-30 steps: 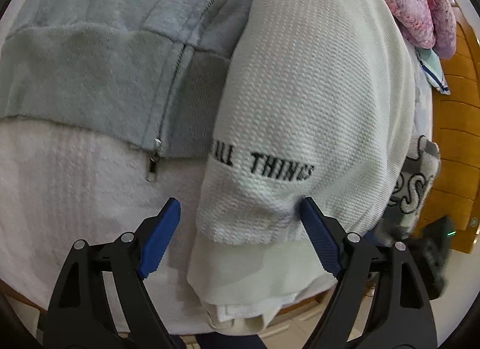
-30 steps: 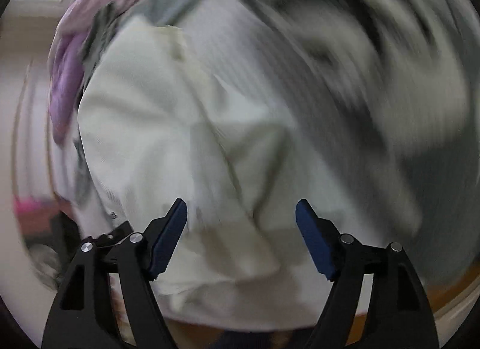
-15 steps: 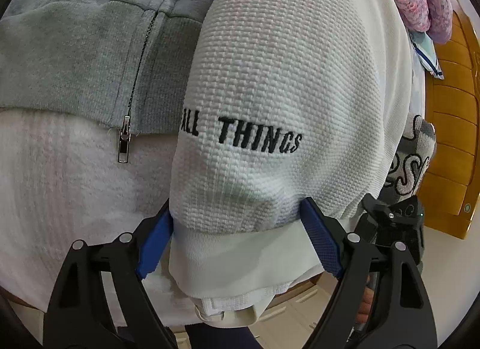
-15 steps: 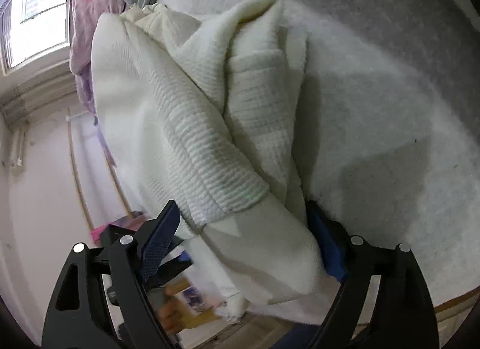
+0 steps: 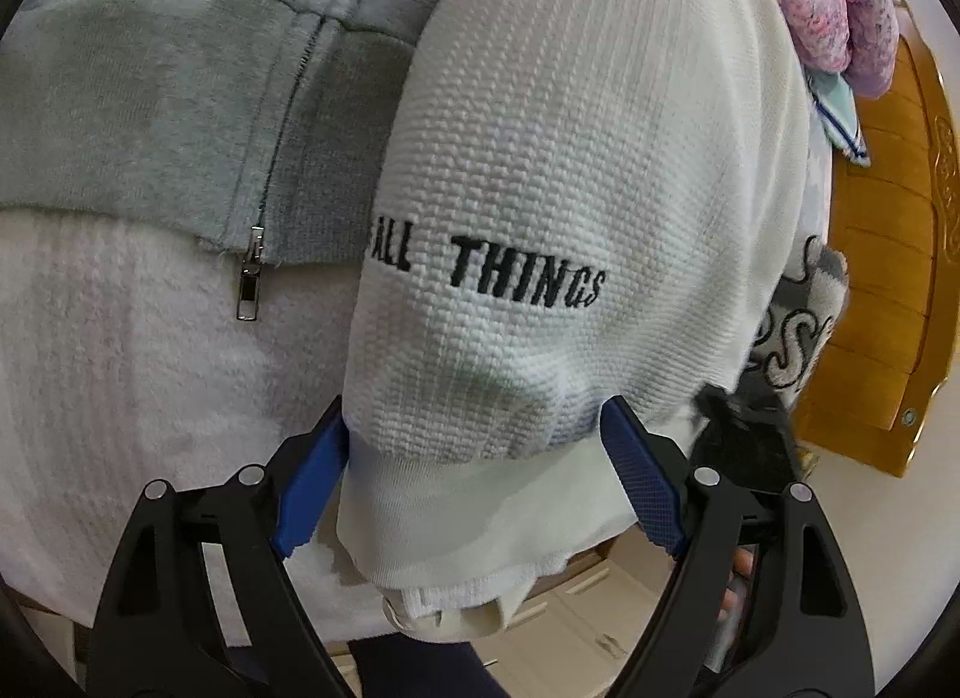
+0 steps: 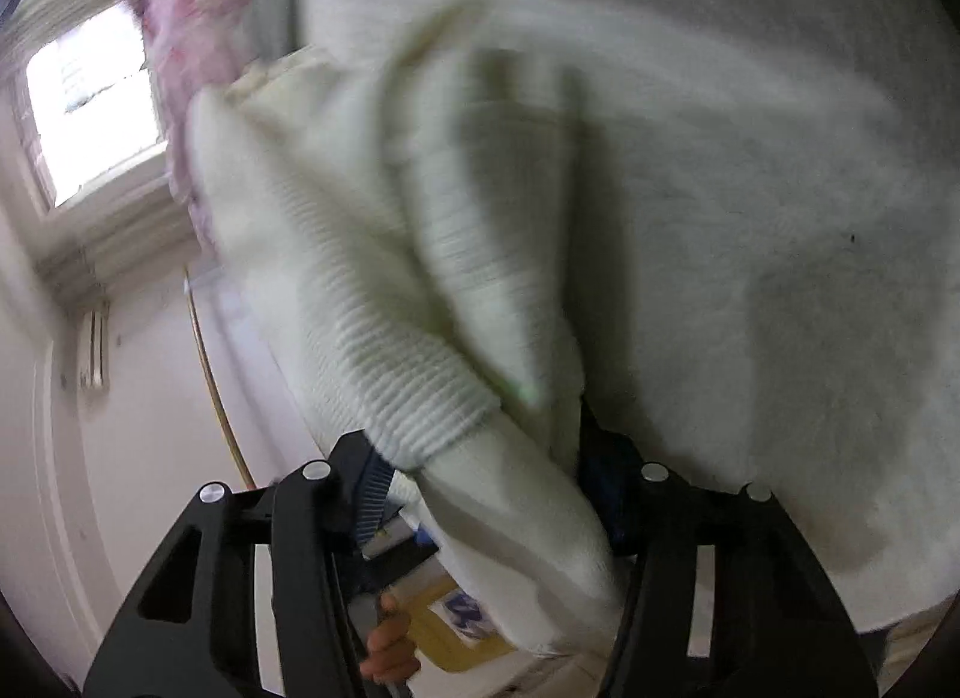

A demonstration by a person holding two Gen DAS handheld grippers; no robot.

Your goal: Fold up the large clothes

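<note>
A cream waffle-knit sweater with black "ALL THINGS" lettering lies on a white fleecy surface. My left gripper is open, its blue pads on either side of the sweater's ribbed hem, which hangs over the near edge. In the right wrist view, blurred, the same sweater is bunched, and a sleeve cuff lies between the fingers of my right gripper. Its jaws stand narrower than before, close against the cuff; the blur hides whether they clamp it.
A grey zip hoodie lies left of the sweater. A pink floral garment and a grey lettered one lie to the right. A wooden door stands beyond. A window is at the upper left.
My left gripper moved forward until the sweater hem sat between its pads. My right gripper closed in on the sleeve cuff and its jaws narrowed around it.
</note>
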